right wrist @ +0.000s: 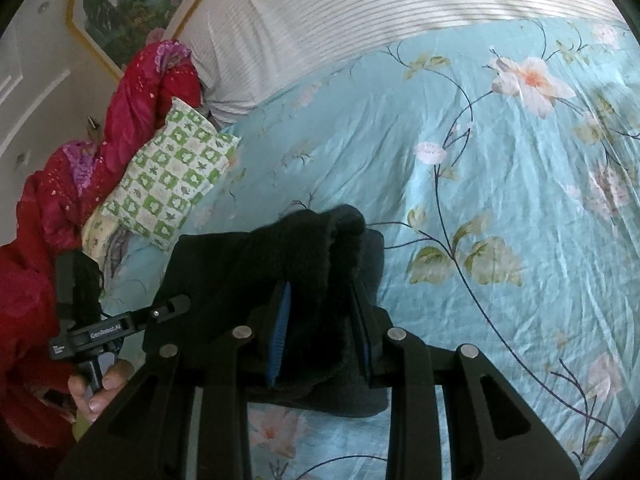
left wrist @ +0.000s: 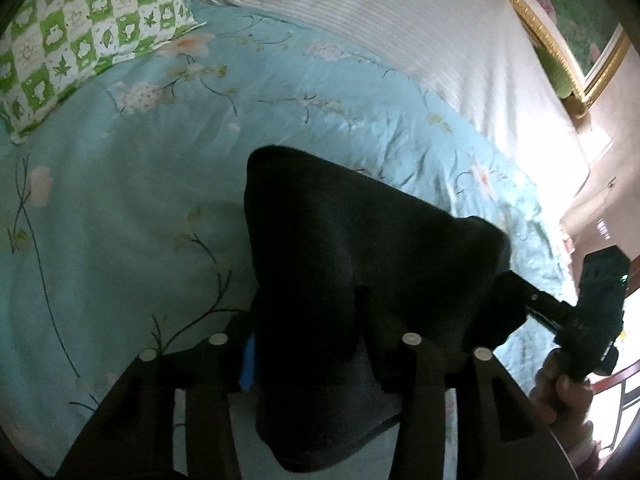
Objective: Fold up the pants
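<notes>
The dark pants [left wrist: 340, 248] hang bunched in a thick fold above the light blue floral bedspread [left wrist: 120, 184]. My left gripper [left wrist: 312, 344] is shut on one end of the fold; the cloth hides its fingertips. My right gripper [right wrist: 320, 328] is shut on the other end of the pants [right wrist: 304, 256], fleece lining showing between its blue-padded fingers [right wrist: 280, 320]. The right gripper also shows in the left wrist view [left wrist: 560, 308], and the left gripper in the right wrist view [right wrist: 120, 324], each close beside the other.
A green and white checked pillow [left wrist: 80, 32] lies at the bed's head, with a white striped pillow [left wrist: 380, 20] beside it. A red quilt [right wrist: 120, 120] is piled by the pillow [right wrist: 172, 176]. A framed picture [left wrist: 576, 8] hangs on the wall.
</notes>
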